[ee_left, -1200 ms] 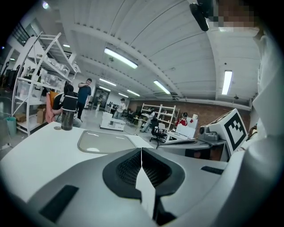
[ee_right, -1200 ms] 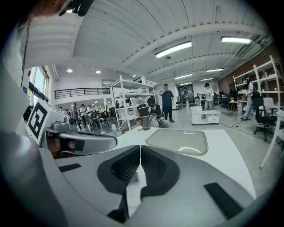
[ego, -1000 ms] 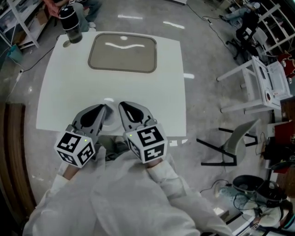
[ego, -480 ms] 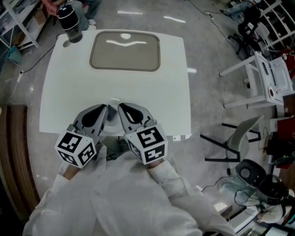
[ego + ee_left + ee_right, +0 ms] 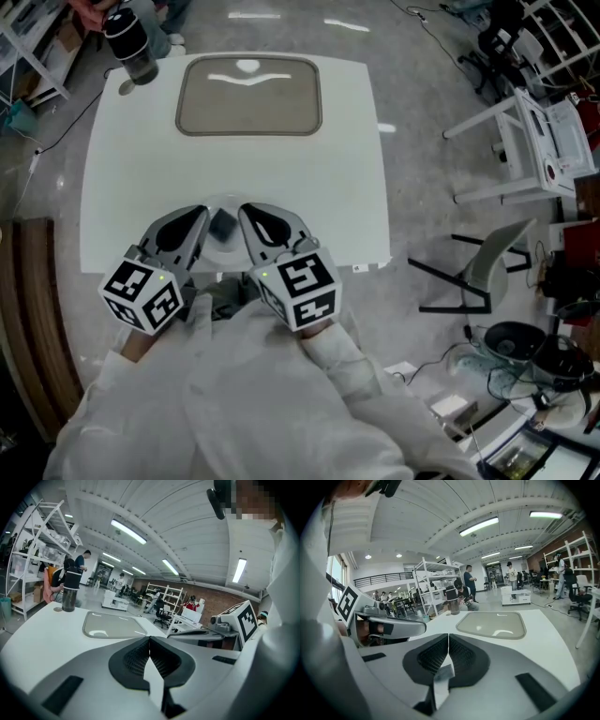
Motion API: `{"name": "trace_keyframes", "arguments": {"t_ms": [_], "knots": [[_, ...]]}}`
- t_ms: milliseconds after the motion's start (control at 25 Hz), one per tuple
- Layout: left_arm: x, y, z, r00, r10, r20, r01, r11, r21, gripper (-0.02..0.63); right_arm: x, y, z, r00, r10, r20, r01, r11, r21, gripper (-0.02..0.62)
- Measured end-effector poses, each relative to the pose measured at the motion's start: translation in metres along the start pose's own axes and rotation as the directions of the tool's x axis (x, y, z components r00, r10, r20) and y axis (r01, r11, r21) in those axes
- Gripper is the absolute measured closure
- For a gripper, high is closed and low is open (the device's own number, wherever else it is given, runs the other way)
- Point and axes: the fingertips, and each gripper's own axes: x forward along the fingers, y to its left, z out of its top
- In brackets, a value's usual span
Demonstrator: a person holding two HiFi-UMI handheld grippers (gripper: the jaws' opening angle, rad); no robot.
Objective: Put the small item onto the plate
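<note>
A shallow beige tray-like plate (image 5: 248, 94) lies at the far middle of the white table (image 5: 131, 187); it also shows in the left gripper view (image 5: 112, 626) and the right gripper view (image 5: 492, 624). My left gripper (image 5: 208, 214) and right gripper (image 5: 246, 212) hover side by side over the table's near edge. Both are shut with nothing between the jaws (image 5: 149, 638) (image 5: 448, 634). Between them shows a pale round rim (image 5: 225, 200) with a small grey shape (image 5: 222, 226) inside; what it is I cannot tell.
A dark tumbler (image 5: 127, 42) stands at the table's far left corner (image 5: 70, 592). To the right of the table are a white rack (image 5: 534, 150) and a chair (image 5: 478, 272) on the floor. People and shelving stand in the background.
Both grippers stay almost where they were, still shut. The head view has shifted slightly, and the grey shape between the grippers shows more plainly now.
</note>
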Motion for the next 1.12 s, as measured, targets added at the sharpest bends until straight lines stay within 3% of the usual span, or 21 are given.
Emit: {"name": "trace_keyframes", "arguments": {"t_ms": [280, 600, 800, 960, 1120], "knots": [[0.001, 0.005, -0.018, 0.998, -0.004, -0.058, 0.002, 0.999, -0.035, 0.595, -0.007, -0.014, -0.012, 0.999, -0.035, -0.021, 0.036, 0.999, 0.037, 0.580], [-0.010, 0.032, -0.047, 0.994, 0.066, -0.085, -0.078, 0.986, -0.148, 0.595, 0.000, -0.018, -0.043, 0.996, -0.044, -0.076, 0.049, 0.997, 0.065, 0.580], [-0.018, 0.051, -0.072, 0.983, 0.134, -0.129, -0.153, 0.977, -0.149, 0.595, 0.006, -0.021, -0.061, 0.992, -0.044, -0.116, 0.055, 0.994, 0.090, 0.580], [-0.019, 0.059, -0.092, 0.974, 0.154, -0.163, -0.187, 0.960, -0.206, 0.595, 0.009, -0.021, -0.076, 0.988, -0.030, -0.150, 0.049, 0.992, 0.118, 0.580], [-0.018, 0.063, -0.115, 0.961, 0.163, -0.222, -0.210, 0.955, -0.211, 0.595, 0.011, -0.021, -0.095, 0.982, -0.024, -0.185, 0.052, 0.988, 0.148, 0.580]]}}
